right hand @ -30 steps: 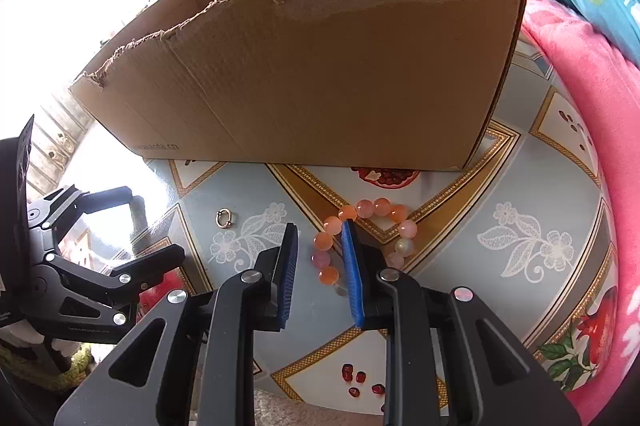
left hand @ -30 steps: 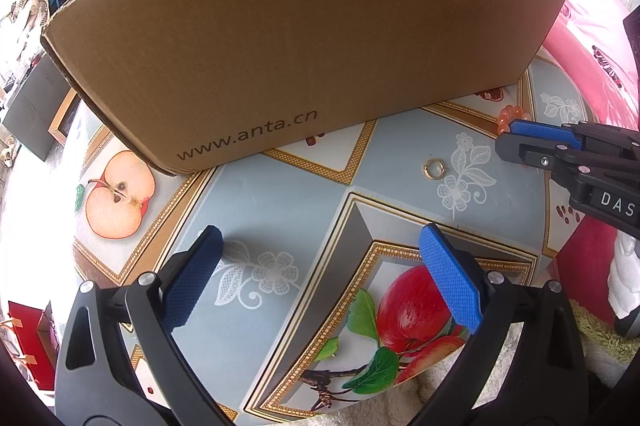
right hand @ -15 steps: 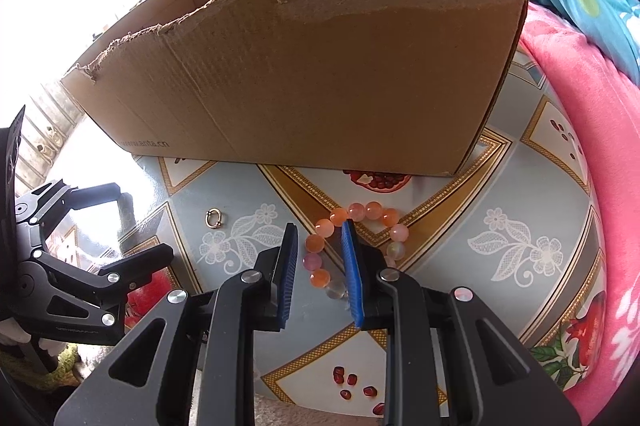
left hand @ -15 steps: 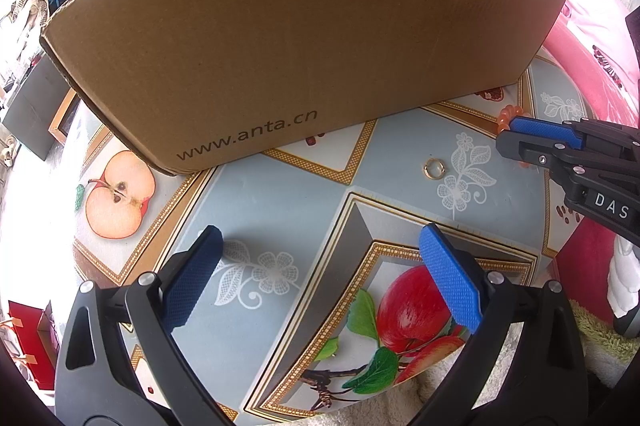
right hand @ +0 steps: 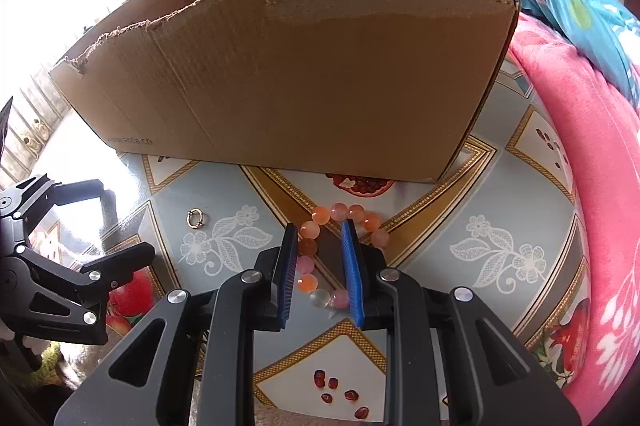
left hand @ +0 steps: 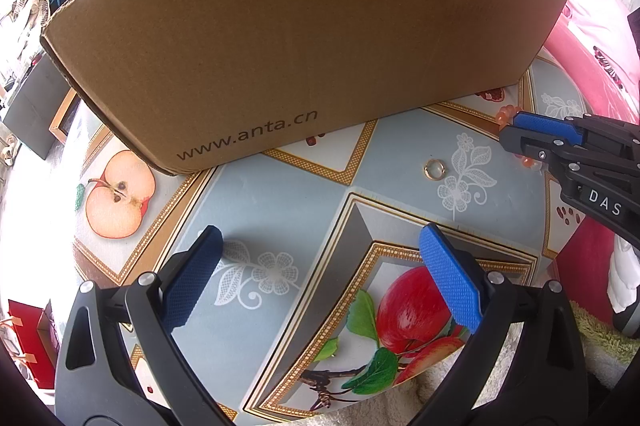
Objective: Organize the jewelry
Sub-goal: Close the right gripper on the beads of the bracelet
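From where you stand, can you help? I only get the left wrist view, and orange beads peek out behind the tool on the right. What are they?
Observer: A bracelet of orange and pink beads, lying in a full loop.
Operator: Is that tool gripping it?
Observer: No. The right tool is open, straddling one side of the loop.
Operator: Does it touch the box?
Observer: No, it lies clear of the box front.

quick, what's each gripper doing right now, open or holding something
Left gripper: wide open, holding nothing.
Right gripper: partly open, straddling one side of the bead bracelet; pads not pressing on it.
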`<state>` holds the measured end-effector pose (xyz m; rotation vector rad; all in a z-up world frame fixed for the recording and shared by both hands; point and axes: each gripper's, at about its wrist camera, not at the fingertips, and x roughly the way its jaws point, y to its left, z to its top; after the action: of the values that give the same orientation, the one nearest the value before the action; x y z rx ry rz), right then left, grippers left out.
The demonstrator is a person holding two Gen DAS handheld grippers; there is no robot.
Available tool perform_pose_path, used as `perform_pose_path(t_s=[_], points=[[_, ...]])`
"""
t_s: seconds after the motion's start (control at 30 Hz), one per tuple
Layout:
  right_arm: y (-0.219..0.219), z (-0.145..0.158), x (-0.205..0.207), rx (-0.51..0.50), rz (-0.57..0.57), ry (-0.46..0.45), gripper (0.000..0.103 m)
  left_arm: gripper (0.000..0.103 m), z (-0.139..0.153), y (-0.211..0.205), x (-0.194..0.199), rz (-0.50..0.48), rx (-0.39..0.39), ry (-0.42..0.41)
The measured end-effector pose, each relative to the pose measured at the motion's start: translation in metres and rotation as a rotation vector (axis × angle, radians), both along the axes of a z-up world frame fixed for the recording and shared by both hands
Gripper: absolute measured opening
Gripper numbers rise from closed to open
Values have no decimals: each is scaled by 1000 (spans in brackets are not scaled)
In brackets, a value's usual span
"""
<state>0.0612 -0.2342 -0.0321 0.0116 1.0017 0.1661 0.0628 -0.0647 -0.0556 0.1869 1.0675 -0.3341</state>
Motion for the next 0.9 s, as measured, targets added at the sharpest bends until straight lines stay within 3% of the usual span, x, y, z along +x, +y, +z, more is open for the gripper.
perform_pose_path(t_s=[0.9], points=[[1, -1, -5, -17, -13, -6, 22, 95, 0, -1, 0, 1, 1, 1]])
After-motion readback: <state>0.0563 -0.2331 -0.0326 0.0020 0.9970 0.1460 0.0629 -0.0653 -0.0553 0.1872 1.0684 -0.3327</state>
